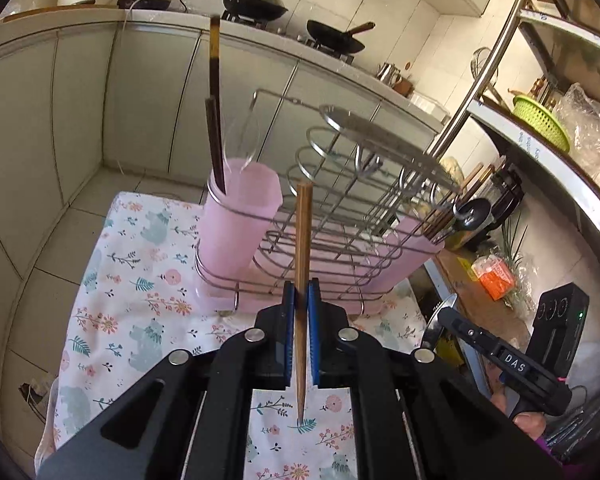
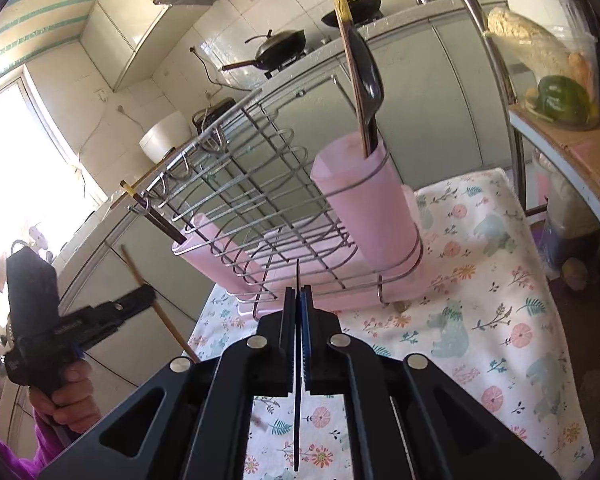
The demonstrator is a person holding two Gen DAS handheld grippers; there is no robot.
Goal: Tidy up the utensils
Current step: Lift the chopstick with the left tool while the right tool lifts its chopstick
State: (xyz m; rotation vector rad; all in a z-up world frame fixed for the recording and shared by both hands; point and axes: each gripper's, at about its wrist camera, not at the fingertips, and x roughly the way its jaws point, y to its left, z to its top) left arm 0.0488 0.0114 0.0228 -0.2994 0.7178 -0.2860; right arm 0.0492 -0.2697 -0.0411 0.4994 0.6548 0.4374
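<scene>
My left gripper (image 1: 301, 294) is shut on a wooden chopstick (image 1: 302, 232) that stands upright between its blue pads, just in front of the wire rack (image 1: 340, 200). The rack's near pink cup (image 1: 236, 224) holds dark chopsticks (image 1: 214, 120). Its far pink cup (image 1: 416, 240) holds chopsticks and a black spoon (image 1: 474, 212). My right gripper (image 2: 298, 294) is shut on a thin flat utensil (image 2: 297, 420) seen edge-on, facing the rack (image 2: 252, 184). The black spoon (image 2: 366, 68) rises from the pink cup (image 2: 368, 208) ahead of it. The left gripper (image 2: 146, 294) with its chopstick (image 2: 160, 312) shows at the left.
The rack stands on a floral tablecloth (image 1: 140, 300). A kitchen counter (image 1: 160, 24) with black woks (image 1: 256, 2) runs behind. A steel shelf (image 1: 540, 148) on the right carries a green basket (image 1: 540, 120) and bags. A person's hand (image 2: 68, 396) grips the left tool.
</scene>
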